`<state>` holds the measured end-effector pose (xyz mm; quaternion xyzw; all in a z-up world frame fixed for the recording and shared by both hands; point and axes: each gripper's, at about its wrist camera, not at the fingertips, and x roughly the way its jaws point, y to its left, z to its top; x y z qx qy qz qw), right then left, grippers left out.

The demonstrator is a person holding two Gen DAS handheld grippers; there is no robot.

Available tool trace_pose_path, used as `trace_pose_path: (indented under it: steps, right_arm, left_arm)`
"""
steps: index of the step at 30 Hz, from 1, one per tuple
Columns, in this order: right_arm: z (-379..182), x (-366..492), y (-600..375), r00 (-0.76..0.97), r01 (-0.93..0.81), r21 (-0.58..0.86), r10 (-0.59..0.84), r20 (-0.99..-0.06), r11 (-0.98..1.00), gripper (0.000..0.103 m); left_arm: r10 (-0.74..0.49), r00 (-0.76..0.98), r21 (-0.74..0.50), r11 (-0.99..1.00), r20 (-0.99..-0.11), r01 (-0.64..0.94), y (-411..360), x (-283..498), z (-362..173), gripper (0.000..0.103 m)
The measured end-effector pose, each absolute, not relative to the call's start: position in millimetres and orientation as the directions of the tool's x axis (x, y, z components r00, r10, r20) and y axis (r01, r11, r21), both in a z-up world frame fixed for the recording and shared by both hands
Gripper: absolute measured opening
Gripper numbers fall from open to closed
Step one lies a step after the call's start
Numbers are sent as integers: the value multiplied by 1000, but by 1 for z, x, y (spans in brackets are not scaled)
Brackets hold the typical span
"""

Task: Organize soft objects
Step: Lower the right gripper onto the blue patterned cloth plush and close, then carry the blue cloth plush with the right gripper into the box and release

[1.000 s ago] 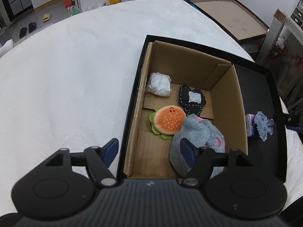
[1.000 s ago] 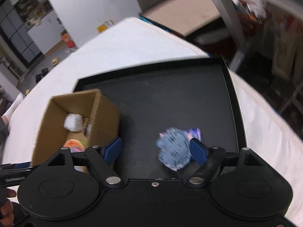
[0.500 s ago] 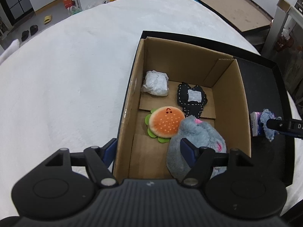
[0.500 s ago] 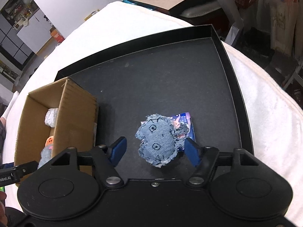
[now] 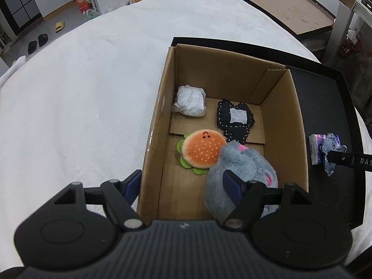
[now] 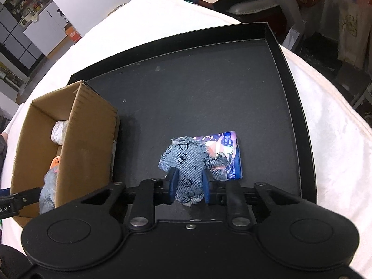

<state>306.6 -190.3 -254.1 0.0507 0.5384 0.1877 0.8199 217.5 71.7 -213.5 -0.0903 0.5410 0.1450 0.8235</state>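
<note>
Right gripper clenched on denim toy, tissue pack just ahead-right. Left gripper released, straddling cardboard box wall, grey plush between fingers.

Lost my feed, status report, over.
Right hand-held gripper shut on denim toy. Left hand-held gripper open over cardboard box. Tissue pack under toy.

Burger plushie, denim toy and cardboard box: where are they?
Burger plushie (image 5: 202,150), left wrist view, middle of its orange bun.
Denim toy (image 6: 187,162), right wrist view, its stitched front.
Cardboard box (image 5: 299,139), left wrist view, its right wall.
</note>
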Motion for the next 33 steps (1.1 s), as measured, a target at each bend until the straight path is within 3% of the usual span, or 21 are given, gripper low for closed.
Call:
trace_pose_path:
  steps: [25,33]
  right_arm:
    - [-183,277,-152,440,-365,277,426,-790,889,21]
    - [-157,271,-109,438,-417,292,472,-765,861,21]
  left_arm:
    - [62,439,-105,932,-896,-347,99,192,-212,73]
    - [37,475,-158,918,-879,-364,113,184,-215,63]
